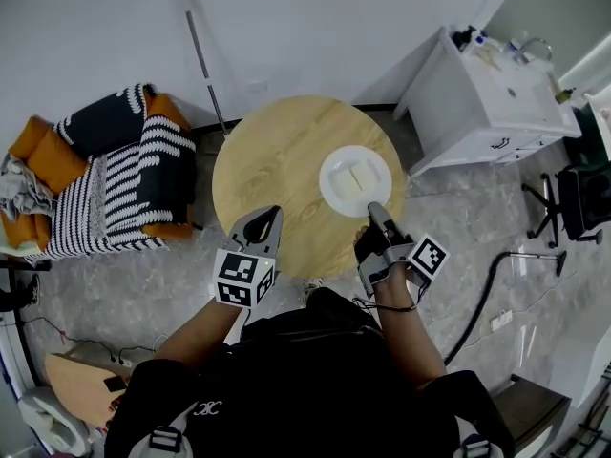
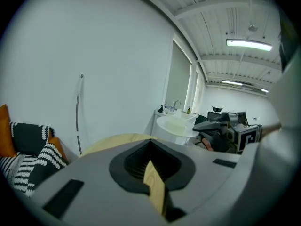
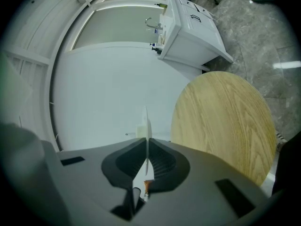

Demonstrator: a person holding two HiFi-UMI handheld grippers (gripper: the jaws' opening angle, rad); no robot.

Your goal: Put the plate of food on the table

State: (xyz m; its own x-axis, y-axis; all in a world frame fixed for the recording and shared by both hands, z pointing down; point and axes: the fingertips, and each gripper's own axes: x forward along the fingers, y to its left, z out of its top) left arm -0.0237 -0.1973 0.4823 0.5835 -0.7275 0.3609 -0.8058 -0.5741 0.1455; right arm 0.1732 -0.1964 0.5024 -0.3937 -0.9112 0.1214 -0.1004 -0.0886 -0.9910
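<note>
A white plate (image 1: 355,179) with two pale pieces of food (image 1: 360,177) is over the right part of the round wooden table (image 1: 277,160). My right gripper (image 1: 374,208) is shut on the plate's near rim. In the right gripper view the plate (image 3: 147,126) shows edge-on as a thin white line pinched between the jaws of the right gripper (image 3: 147,147), with the table (image 3: 225,112) to the right. I cannot tell whether the plate rests on the wood. My left gripper (image 1: 271,218) is over the table's near edge, shut and holding nothing. The left gripper view shows the plate (image 2: 176,125) ahead.
A white cabinet with a sink (image 1: 496,93) stands right of the table. A seat with striped and orange cushions (image 1: 115,175) is at the left. A thin pole (image 1: 200,46) leans on the wall. An office chair (image 1: 573,198) and a floor cable (image 1: 487,294) are at the right.
</note>
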